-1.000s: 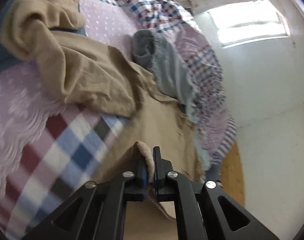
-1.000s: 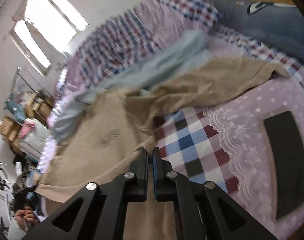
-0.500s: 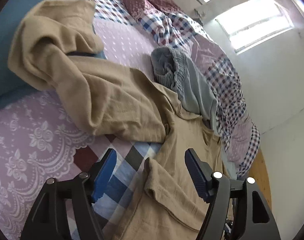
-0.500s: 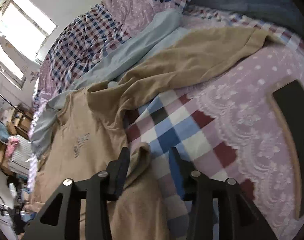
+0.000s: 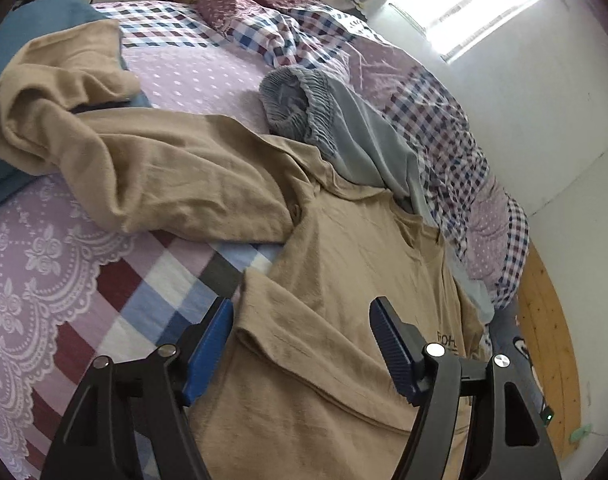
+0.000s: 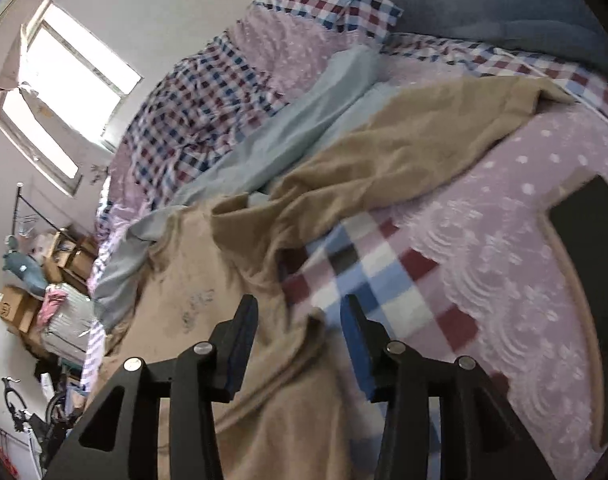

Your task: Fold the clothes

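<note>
Tan shirt (image 5: 343, 264) lies released beneath both spread tools, left (image 5: 302, 344) and right (image 6: 300, 336), apparently angled downward.

Left gripper (image 5: 302, 320) and right gripper (image 6: 298, 314), jaws apart.

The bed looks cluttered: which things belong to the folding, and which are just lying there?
For the job:
- tan T-shirt
- tan garment
- grey shorts
- left gripper, open
- right gripper, open

Lying about:
- checked quilt
- blue pillow
- boxes
</note>
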